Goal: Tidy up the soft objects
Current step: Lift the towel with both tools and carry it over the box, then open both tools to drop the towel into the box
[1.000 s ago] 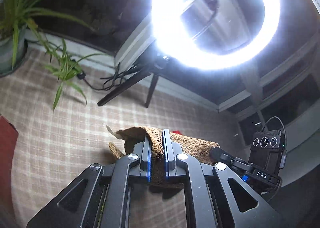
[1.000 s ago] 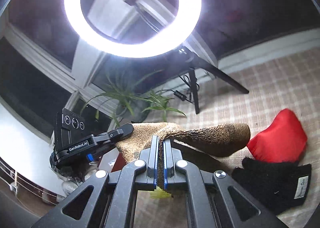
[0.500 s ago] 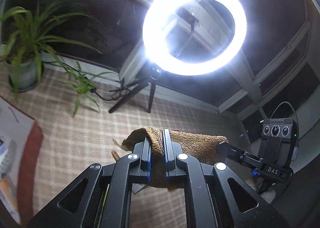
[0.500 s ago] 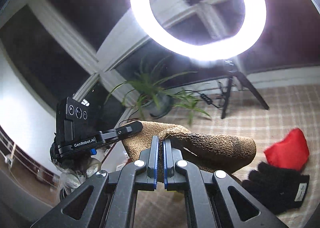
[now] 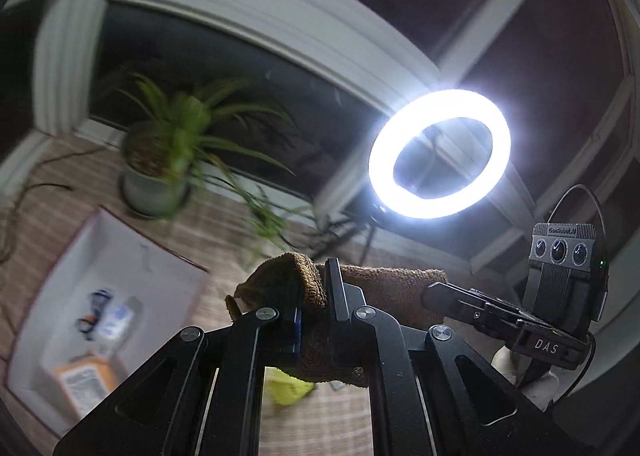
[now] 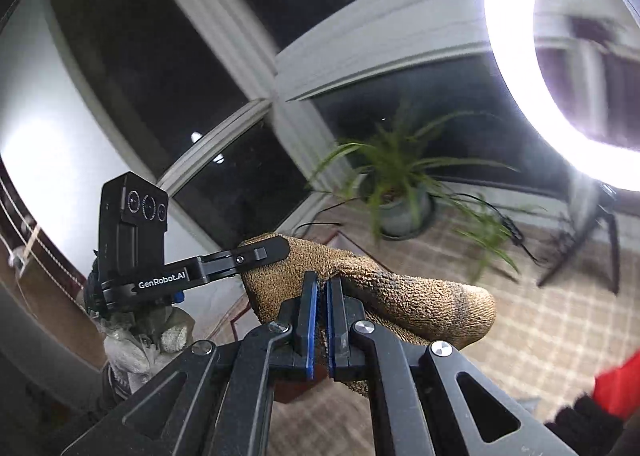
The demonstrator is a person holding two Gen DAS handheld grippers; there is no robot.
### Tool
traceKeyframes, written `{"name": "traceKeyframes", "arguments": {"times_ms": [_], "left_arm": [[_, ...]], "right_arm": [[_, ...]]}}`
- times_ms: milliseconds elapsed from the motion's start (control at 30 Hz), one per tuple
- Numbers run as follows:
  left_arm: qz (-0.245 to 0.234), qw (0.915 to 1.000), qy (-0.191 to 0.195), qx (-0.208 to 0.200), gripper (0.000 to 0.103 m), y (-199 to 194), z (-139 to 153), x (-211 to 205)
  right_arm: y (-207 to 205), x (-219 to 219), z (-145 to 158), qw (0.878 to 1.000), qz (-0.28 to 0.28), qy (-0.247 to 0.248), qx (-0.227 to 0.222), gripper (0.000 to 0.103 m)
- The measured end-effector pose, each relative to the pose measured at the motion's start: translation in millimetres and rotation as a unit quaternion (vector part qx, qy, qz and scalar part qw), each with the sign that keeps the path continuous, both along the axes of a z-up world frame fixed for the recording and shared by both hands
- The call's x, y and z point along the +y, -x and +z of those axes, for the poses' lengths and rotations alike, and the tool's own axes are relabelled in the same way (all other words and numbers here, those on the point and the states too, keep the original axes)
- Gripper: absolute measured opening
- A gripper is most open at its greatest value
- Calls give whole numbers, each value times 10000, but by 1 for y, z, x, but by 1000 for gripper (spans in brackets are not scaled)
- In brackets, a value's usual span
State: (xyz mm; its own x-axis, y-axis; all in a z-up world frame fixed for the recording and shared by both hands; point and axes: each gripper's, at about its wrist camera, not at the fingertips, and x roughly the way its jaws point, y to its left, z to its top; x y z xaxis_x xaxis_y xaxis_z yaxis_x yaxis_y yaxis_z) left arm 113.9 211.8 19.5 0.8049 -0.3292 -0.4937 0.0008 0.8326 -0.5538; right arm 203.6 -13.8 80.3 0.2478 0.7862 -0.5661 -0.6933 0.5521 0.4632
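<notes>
Both grippers are clenched on the same brown terry glove [image 5: 384, 284], which is held up in the air between them, above the checked cloth of the bench [image 6: 560, 320]. The left gripper [image 5: 314, 320] pinches a fold at one end, with the cloth bunching out over its fingers [image 5: 334, 296], and the right gripper [image 6: 320, 320] nips the glove near its middle, the rounded fingertip end [image 6: 460, 308] sticking out to the side. Taking the potted plant [image 5: 160, 167] as landmark, the glove hangs nearer the cameras than the pot, and an open white box [image 5: 104, 296] with a few small items lies on the bench just in front of the plant and below the glove's left end. A yellow-green soft thing [image 5: 288, 388] lies under the glove; a red cloth [image 6: 616, 388] and a black glove [image 6: 580, 424] lie well to the plant's right. The glove looks light, limp and rough-napped, so it should sag between holds but not slip; pinching a doubled fold or the cuff seems the safest hold.
</notes>
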Motion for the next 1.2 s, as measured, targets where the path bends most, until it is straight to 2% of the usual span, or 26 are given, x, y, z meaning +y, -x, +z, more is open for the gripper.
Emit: {"name": "traceKeyframes", "arguments": {"times_ms": [300,600,800,967,1200], "left_arm": [[842,9964,-99,-100,8,20,9,72],[1377,9902,-214,110,8,13,-12,116],[1353,9900,23,408,8,-1,-38,132],[1313,9880,115,807,8,-21,-69,135],[1264,9834,83,1297,8,-46,-101,133]], "right_arm": [[-4,101,9,9976,674,142,-113,4],[-10,167,-11,9950,885,441,-122,4],[-27,193,-40,9942,802,719,43,4],[-46,194,-73,9933,634,909,338,4],[-52,194,-113,9886,553,1312,485,4]]}}
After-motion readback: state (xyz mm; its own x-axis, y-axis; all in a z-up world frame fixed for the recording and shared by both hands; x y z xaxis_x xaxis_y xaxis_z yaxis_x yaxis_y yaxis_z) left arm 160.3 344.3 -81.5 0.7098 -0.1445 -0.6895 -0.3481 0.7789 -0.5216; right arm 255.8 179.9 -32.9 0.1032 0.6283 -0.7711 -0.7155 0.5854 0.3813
